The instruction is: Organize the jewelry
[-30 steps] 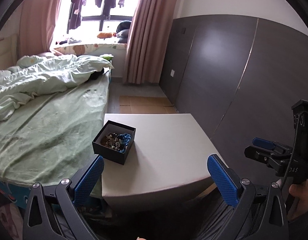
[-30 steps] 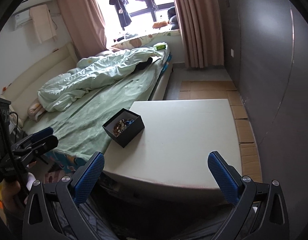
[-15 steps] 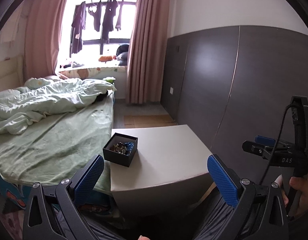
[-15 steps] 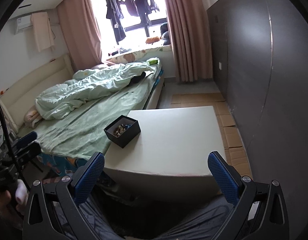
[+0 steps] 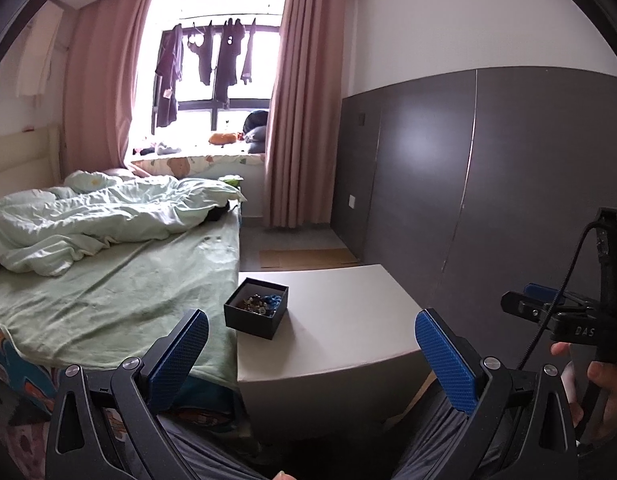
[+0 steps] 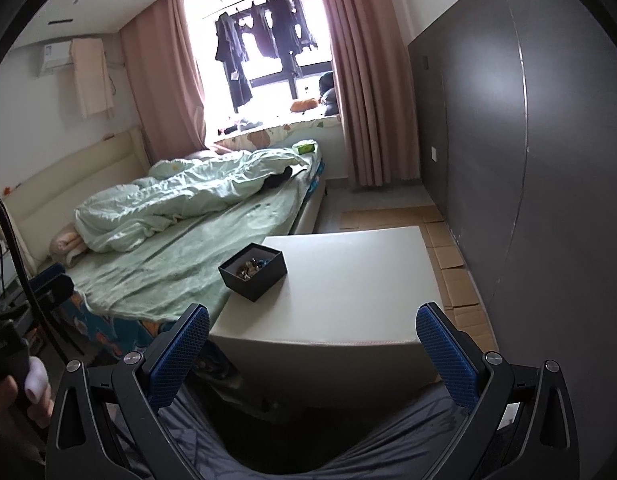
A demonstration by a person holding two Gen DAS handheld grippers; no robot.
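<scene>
We see a small black box that stands on a white table, at the table's left edge, just beside the green bed. The box has no lid on it, and inside lies a heap of jewelry: blue beads on the right side and some mixed metal pieces on the left. We cannot tell the single pieces apart. The rest of the table top is bare.

Both grippers are held back from the table, above the person's lap, and neither touches anything. The left gripper has its blue fingers spread wide, with nothing between them. The right gripper is spread equally wide and is also empty; in the left view we see it from the side, far to the right.

The relation that matters is this: from the left gripper the box lies ahead and only a little to the left of the middle line. From the right gripper the box lies ahead and more to the left, across the near left corner of the table. So we judge that the left gripper is the nearer one. The box looks almost square and is turned so that one corner points toward us; it has no clear long axis.

We think the work has not begun yet, and the first move is a reach forward and down into the box.
</scene>
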